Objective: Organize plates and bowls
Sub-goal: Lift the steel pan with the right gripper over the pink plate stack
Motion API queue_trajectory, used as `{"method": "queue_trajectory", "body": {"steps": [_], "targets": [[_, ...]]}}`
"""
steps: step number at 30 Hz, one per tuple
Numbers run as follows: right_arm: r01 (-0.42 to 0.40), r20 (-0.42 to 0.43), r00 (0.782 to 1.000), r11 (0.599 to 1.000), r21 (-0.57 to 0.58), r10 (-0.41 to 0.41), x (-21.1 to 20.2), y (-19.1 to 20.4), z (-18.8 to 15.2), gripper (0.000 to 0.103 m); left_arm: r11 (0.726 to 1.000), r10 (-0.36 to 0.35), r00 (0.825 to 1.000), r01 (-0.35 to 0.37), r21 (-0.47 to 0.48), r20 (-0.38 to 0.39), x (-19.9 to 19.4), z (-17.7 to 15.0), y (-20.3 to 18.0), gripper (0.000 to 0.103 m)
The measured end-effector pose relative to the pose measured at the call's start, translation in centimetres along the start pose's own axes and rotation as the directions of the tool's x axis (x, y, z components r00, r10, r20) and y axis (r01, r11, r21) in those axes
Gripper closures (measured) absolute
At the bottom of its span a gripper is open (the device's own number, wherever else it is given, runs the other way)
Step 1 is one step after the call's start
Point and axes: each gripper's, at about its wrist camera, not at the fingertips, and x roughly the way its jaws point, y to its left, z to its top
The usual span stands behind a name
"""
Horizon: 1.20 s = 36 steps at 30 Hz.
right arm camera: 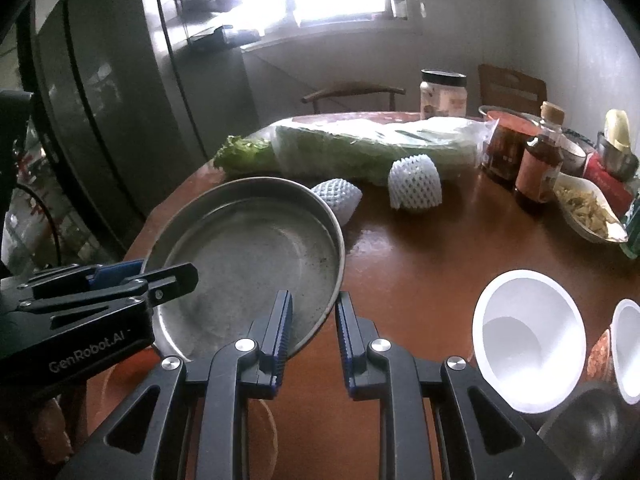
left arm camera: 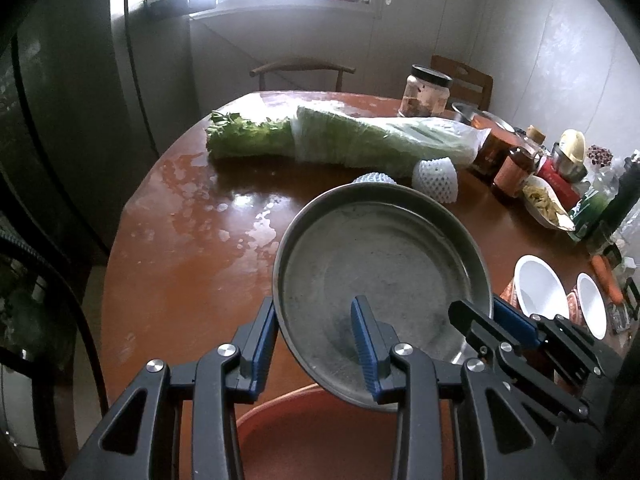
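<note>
Above the glossy brown surface [left arm camera: 192, 264], a round dull-metal plate [left arm camera: 376, 264] tilts, its rim straddled by both spread grippers, left gripper [left arm camera: 316, 344] and right gripper [right arm camera: 314, 330]

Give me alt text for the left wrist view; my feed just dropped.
A round metal plate, tilted above the brown table, sits with its near rim between the left gripper fingers, while the right gripper straddles its right rim. An orange basin lies below; behind are bagged cabbage, two white bowls, jars.
</note>
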Motion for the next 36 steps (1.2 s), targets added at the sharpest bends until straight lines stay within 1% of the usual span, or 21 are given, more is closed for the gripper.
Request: {"method": "queue_trajectory", "body": {"steps": [9,20,29,36], "targets": [[-0.018,0.02,1.0,1.0,0.006,0.018,-1.7,0.1,-0.3,0.08,1.0,0.017,1.0,-0.018,0.016,0.025,-2.2,-0.9,-0.5,0.066],[-0.042,0.067,0.997,0.999,-0.02,0.044,-4.6,0.8,-1.0,0.08,0.999,0.034,0.998,-0.035,0.013,0.051,-5.1,-2.6,-0.6,0.066],[-0.056,0.088,0.994,0.997,-0.051,0.06,-6.8,2.0,-2.7,0.08,0.999,0.047,0.996,-0.047,-0.001,0.075,-7.0,-4.9,-0.4,0.066],[-0.063,0.076,0.995,0.995,-0.077,0.069,-7.0,3.0,-4.5,0.08,0.998,0.053,0.996,-0.051,-0.024,0.066,-6.9,-7.1,0.4,0.066]]}}
